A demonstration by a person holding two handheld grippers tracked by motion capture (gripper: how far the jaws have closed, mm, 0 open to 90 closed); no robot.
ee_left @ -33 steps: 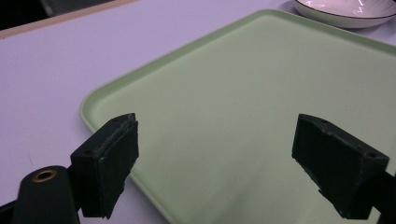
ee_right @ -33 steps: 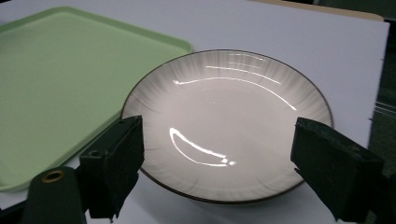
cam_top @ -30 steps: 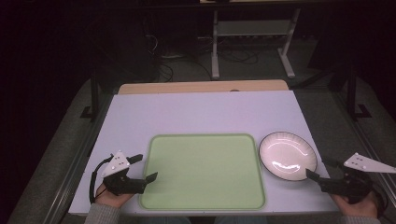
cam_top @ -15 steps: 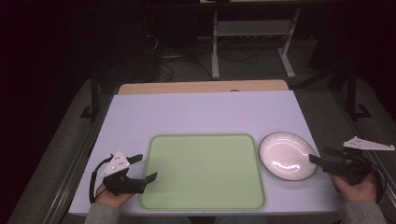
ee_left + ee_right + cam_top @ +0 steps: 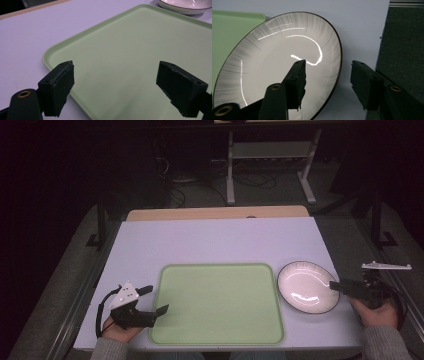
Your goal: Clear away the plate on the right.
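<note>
The right gripper [image 5: 336, 285], at the right edge of the high view, has its jaws straddling the near rim of the plate [image 5: 306, 287]: in the right gripper view one jaw hangs over the glossy inside of the plate [image 5: 274, 65] and the other stands outside the rim, over the pale table. The jaws have just been closing, with the rim between them, but a gap shows on both sides, so they do not yet pinch it. That stance looks like the set-up for a rim pinch, the surest way to lift a shallow dish.

The left gripper [image 5: 150, 301], at the lower left of the high view, stands wide and holds nothing. Its jaws bracket the near left corner of the green tray [image 5: 217, 305], and in the left gripper view the tray [image 5: 130, 55] spreads bare between them, its raised lip curving past the left jaw. It seems parked there to steady the tray or to wait.

The plate sits on the table [image 5: 215, 240] just right of the tray, very near its edge, at the lower right of the frame. The tray lies centred before the person, likely as the place to set things.

No brand, label or writing can be read anywhere; the plate carries only fine grey streaks and a dark rim line.
</note>
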